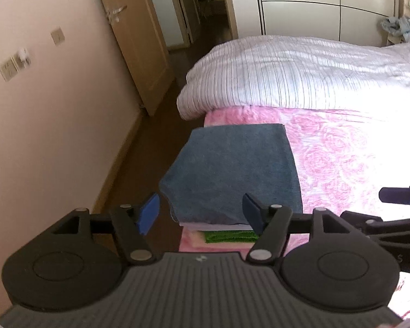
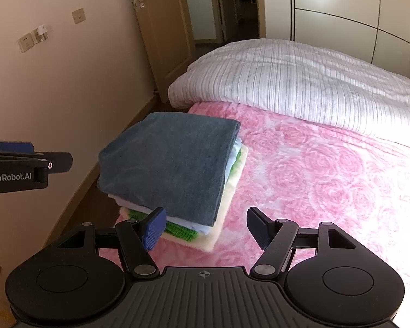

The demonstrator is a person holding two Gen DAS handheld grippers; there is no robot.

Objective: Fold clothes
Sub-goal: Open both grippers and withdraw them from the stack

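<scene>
On the pink rose-patterned fleece blanket (image 2: 314,169), at the bed's left edge, sits a squared stack of folded clothes (image 2: 175,175): a nubby grey-blue piece on top, then pale blue, shaggy green and cream layers. Beyond lies a ribbed white duvet (image 2: 300,82). The left hand-held gripper (image 1: 202,213) and right hand-held gripper (image 2: 205,227) hover with blue ridged pads spread wide, holding nothing.

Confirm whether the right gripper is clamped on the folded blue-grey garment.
No, the right gripper is open and empty, with the blue-grey garment lying free atop the stack.
</scene>
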